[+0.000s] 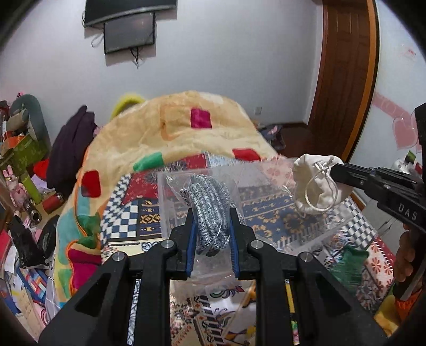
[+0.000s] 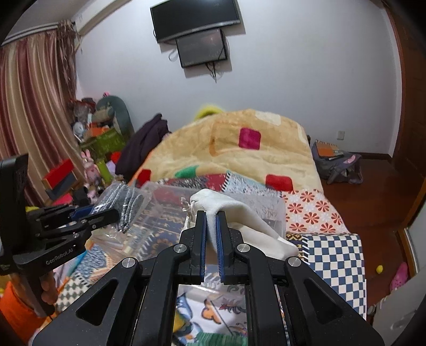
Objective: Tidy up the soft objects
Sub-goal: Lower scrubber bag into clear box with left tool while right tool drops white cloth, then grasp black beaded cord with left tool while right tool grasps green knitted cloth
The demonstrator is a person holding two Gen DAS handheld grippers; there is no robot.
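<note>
My left gripper (image 1: 212, 213) is shut on a clear plastic bag holding a grey-blue knit cloth (image 1: 206, 198) and holds it above the bed. It also shows in the right wrist view (image 2: 114, 213) at the left, with the bagged knit cloth (image 2: 127, 206) in it. My right gripper (image 2: 211, 213) is shut on a white drawstring pouch (image 2: 239, 215) and holds it in the air. In the left wrist view the right gripper (image 1: 332, 170) comes in from the right with the white pouch (image 1: 316, 183) hanging from it. A clear plastic box (image 2: 274, 210) lies on the bed below both.
The bed has a patterned patchwork sheet (image 1: 269, 213) and a heaped yellow fleece blanket (image 1: 170, 133). Toys, boxes and bottles (image 1: 24, 165) crowd the floor at the left. A backpack (image 2: 335, 162) lies on the wooden floor at the right. A TV (image 2: 197, 18) hangs on the wall.
</note>
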